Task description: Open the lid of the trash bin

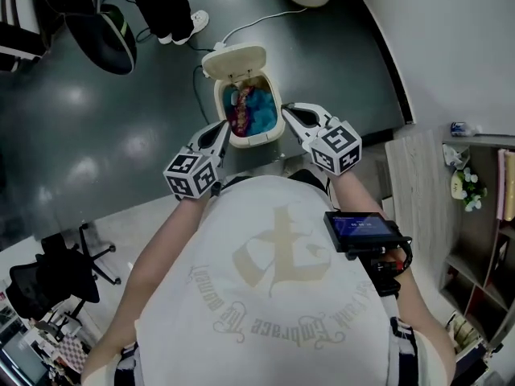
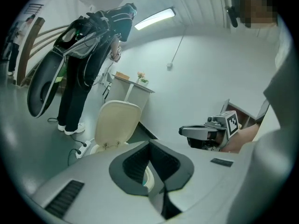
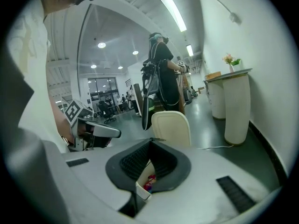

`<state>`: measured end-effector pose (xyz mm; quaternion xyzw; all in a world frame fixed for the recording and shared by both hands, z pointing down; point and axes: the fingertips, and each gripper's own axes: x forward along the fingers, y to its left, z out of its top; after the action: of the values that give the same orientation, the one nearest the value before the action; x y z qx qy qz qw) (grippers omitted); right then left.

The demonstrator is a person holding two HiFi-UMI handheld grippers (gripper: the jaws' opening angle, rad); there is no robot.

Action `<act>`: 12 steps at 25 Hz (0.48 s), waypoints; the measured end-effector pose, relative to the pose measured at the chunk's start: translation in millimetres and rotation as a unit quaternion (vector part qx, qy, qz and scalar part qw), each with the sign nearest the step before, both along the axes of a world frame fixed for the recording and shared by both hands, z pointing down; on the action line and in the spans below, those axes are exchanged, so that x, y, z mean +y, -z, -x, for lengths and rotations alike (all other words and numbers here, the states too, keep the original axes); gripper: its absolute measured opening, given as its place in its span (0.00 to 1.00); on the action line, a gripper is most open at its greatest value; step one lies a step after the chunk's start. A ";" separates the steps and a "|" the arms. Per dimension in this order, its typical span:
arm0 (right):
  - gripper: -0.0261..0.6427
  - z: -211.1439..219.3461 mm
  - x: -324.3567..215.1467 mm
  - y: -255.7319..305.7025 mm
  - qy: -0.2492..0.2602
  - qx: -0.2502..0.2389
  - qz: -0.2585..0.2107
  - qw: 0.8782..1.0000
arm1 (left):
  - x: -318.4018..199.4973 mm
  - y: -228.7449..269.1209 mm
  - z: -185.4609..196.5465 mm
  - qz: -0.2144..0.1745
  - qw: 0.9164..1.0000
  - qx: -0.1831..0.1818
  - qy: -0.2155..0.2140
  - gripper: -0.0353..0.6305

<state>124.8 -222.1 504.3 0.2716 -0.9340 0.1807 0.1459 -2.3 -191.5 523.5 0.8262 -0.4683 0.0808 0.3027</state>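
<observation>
Hovering beside the trash bin [image 1: 256, 141], the left gripper [image 1: 224, 127] and right gripper [image 1: 287, 109], fingers together and empty, could bump its rim and topple the upright lid [image 1: 235, 61] shut.

Both arms are out in front of me and angled down, left forearm [image 1: 157, 252] and right forearm [image 1: 358, 190] bare. My left gripper [image 1: 222, 129] and right gripper [image 1: 290, 111] sit level, well apart, with their tips tilting in toward each other. The left jaws are closed tip to tip with nothing pinched, and the right jaws match them, tips together and empty.
</observation>
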 end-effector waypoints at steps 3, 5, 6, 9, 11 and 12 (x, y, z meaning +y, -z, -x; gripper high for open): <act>0.04 -7.3 1.1 0.5 -0.010 -0.002 -0.001 1.000 | -2.7 2.4 -5.6 -0.003 1.000 -0.001 -0.009 0.07; 0.04 -13.4 2.8 0.6 -0.017 -0.004 0.000 1.000 | -3.0 3.5 -11.3 -0.005 1.000 -0.002 -0.016 0.07; 0.04 -15.8 3.0 0.5 -0.020 -0.005 -0.001 1.000 | -3.8 4.2 -13.5 -0.007 1.000 -0.002 -0.019 0.07; 0.04 -20.4 2.1 0.8 -0.027 -0.007 -0.003 1.000 | -7.4 6.2 -18.1 -0.011 1.000 -0.004 -0.027 0.07; 0.04 -23.7 2.0 0.9 -0.032 -0.008 -0.005 0.999 | -9.2 6.7 -21.4 -0.012 0.999 -0.005 -0.030 0.07; 0.04 -25.3 1.9 0.8 -0.034 -0.008 -0.006 0.999 | -10.0 6.9 -22.9 -0.013 0.999 -0.005 -0.032 0.07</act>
<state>150.0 -220.2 503.5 0.3025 -0.9264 0.1825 0.1306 20.7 -201.5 516.6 0.8442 -0.4440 0.0889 0.2869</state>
